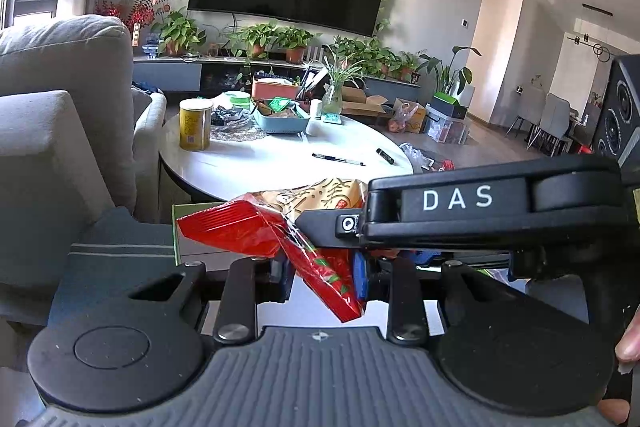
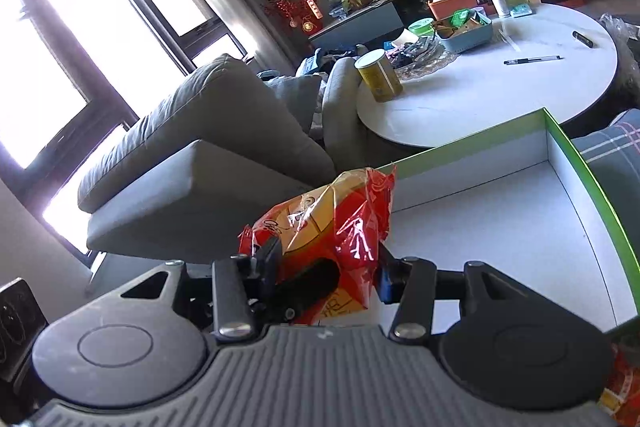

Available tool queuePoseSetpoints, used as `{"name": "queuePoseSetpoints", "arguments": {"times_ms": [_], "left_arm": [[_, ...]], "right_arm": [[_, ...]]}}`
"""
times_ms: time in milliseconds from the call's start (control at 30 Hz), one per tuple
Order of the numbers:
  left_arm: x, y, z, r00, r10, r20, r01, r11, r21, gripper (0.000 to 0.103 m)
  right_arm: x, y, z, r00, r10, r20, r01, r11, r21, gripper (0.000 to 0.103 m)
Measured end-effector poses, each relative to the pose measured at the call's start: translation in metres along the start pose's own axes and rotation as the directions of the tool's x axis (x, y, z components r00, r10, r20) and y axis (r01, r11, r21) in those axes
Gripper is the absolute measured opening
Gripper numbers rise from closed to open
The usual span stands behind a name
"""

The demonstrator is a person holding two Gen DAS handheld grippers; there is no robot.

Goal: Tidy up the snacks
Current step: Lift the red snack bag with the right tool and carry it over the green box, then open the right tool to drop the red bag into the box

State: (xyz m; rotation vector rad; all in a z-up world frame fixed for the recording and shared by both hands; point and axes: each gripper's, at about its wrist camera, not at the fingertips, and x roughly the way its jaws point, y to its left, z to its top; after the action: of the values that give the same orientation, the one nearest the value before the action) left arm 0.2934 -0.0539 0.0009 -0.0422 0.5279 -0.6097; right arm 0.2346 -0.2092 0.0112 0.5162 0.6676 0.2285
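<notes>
while holding a red and yellow snack bag (image 2: pixel 332 227) between both tools, carrying it over to the green-rimmed white box (image 2: pixel 560 131). left gripper (image 1: pixel 324 275) clenching narrowly on the red end of the bag, seen at about 6 o'clock in the left wrist view. right gripper (image 2: pixel 324 279) clamping wide around the fuller body of the same bag, at 6 o'clock in the right wrist view, with its black arm crossing the left view from 3 o'clock. bag hanging crumpled at the near-left edge of the box, partly over the rim, not yet lying on the box floor. box floor showing bare and white toward 3 o'clock in the right view, so apparently little or nothing packed so far, though the near part is hidden behind the gripper. another red wrapper (image 2: pixel 624 387) peeking in at 4 o'clock, likely waiting its turn. farther off at 1 o'clock, round white table (image 2: pixel 480 107) carrying a yellow can (image 2: pixel 378 77), a blue tray (image 2: pixel 468 39) of small packets, and a pen (image 2: pixel 534 60), all still untouched. judging from this, task looking early: first bag nearly delivered, lowering and releasing still to come, then gathering the remaining snacks.
</notes>
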Motion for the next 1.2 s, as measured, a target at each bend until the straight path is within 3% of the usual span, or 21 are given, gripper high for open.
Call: {"name": "queuePoseSetpoints", "arguments": {"times_ms": [600,700,767,800,1000,1200], "left_arm": [[0.003,-0.002,0.01,0.999,0.019,-0.037,-0.019,1.0,-0.009,0.027],[0.004,-0.006,0.011,0.994,0.094,-0.062,-0.095,0.995,-0.025,0.042],[-0.004,-0.011,0.011,0.991,0.131,-0.025,-0.131,0.991,0.004,0.066],[-0.012,-0.015,0.01,0.99,0.14,0.004,-0.14,0.99,0.03,0.069],[-0.048,-0.023,0.014,0.984,0.172,0.051,-0.175,0.983,0.062,0.074],[-0.075,-0.018,0.011,0.981,0.192,0.04,-0.192,0.981,-0.005,0.076]], "right_arm": [[0.005,0.001,0.004,1.0,-0.017,0.009,0.016,0.999,0.036,0.09],[0.008,0.0,0.005,1.0,-0.026,0.012,0.026,0.999,0.038,0.09],[0.01,0.001,0.005,0.995,-0.095,-0.003,0.095,0.995,0.026,0.092],[0.006,0.002,0.005,0.992,-0.128,0.014,0.128,0.992,0.013,0.092],[-0.03,0.003,0.007,0.973,-0.203,0.109,0.207,0.978,-0.031,0.092],[-0.057,-0.002,-0.002,0.966,-0.238,0.104,0.24,0.971,-0.013,0.092]]}}
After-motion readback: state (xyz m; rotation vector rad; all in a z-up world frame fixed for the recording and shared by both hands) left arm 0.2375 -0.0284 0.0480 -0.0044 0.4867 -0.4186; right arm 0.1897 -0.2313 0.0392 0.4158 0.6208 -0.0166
